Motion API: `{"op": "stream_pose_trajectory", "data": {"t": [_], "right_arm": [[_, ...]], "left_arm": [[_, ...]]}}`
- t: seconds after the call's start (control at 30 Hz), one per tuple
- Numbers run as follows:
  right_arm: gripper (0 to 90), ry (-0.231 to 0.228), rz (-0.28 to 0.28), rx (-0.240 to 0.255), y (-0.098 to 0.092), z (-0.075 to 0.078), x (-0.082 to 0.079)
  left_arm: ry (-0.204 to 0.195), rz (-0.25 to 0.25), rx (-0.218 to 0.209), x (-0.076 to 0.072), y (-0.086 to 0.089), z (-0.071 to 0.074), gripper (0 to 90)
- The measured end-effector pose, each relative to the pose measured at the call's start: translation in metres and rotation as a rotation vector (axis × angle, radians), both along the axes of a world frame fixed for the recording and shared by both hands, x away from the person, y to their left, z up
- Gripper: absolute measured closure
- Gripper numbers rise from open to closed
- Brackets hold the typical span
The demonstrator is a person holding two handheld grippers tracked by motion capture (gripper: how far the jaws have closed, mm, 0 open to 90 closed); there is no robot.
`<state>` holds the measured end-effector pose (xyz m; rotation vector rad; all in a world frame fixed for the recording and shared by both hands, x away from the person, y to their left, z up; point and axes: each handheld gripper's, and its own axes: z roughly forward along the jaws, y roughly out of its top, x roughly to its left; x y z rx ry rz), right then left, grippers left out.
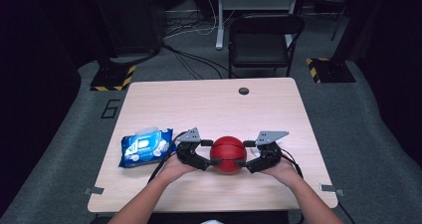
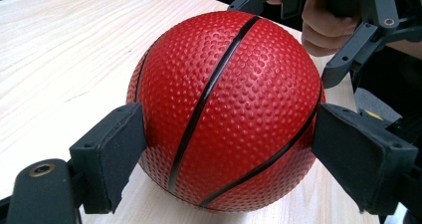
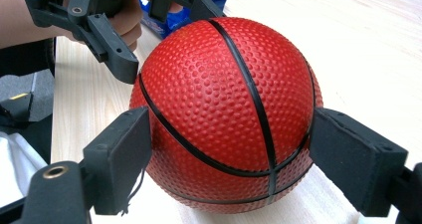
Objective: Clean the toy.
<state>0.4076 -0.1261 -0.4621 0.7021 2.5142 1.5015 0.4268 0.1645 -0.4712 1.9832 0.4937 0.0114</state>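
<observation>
Red basketball (image 1: 228, 155) clenched by both grippers' jaws; blue wipes pack (image 1: 146, 147) label seems too blurred.

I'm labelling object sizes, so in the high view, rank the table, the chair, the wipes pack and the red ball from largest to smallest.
1. Table
2. Chair, farther from the camera, so truly bigger than it looks
3. Wipes pack
4. Red ball, close to the pack in size

dark lab: floor cables (image 1: 191, 59), taped stands (image 1: 113, 77)

Blue wipes pack (image 1: 146, 147), black chair (image 1: 263, 40)
</observation>
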Motion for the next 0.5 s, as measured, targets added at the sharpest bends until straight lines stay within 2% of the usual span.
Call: {"op": "stream_pose_trajectory", "data": {"t": [0.13,0.3,0.5], "right_arm": [[17.7,0.013,-0.014,0.012,-0.0045,-0.0016,0.0],[19.8,0.013,-0.01,0.018,-0.009,-0.0002,-0.0005],[18.7,0.01,-0.02,0.0,-0.0065,-0.0012,-0.0008]], "left_arm": [[0.012,-0.003,0.004,0.0012,-0.0019,-0.0015,14.1],[0.004,-0.004,0.011,0.0004,-0.0041,0.0003,14.2],[-0.017,0.007,0.023,-0.0002,-0.0064,0.0052,15.1]]}}
